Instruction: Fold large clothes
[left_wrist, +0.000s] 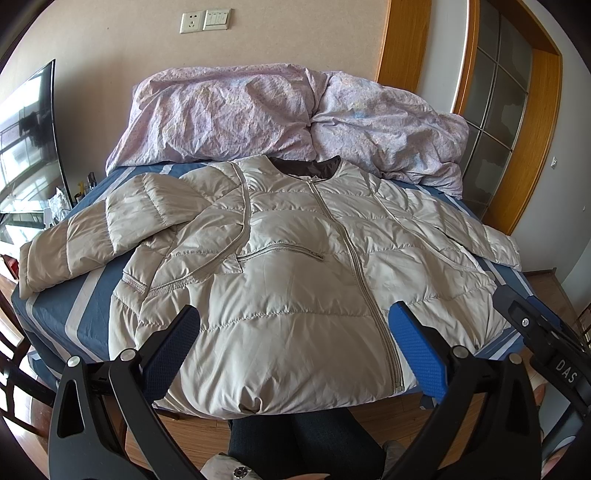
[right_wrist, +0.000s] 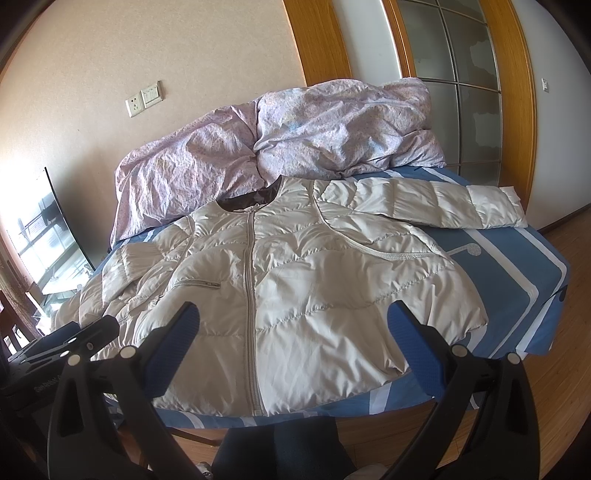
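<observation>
While you hold both grippers above the near edge of the bed (left_wrist: 85, 306), the beige puffer jacket (left_wrist: 295, 295) lies face up across the blue striped sheet, zipped closed, with its hem at the edge nearest you and its dark-lined collar (left_wrist: 306, 166) toward the far end. Your left gripper (left_wrist: 295, 332) has its blue-padded fingers spread wide apart and grips nothing; seen from its own camera, the jacket's lower front shows between them. Your right gripper (right_wrist: 291, 328) is likewise spread wide and empty, held above the hem around the zipper (right_wrist: 251, 295). On your left side, the sleeve (left_wrist: 92, 236) is bent back on itself and rests partly over the jacket's shoulder, its cuff end reaching the side edge of the bed. On your right side, the other sleeve (right_wrist: 461, 206) stretches out straight along the sheet toward the far corner. A rumpled lilac duvet (left_wrist: 258, 114) is heaped at the head of the bed, just behind the collar, against the wall.
</observation>
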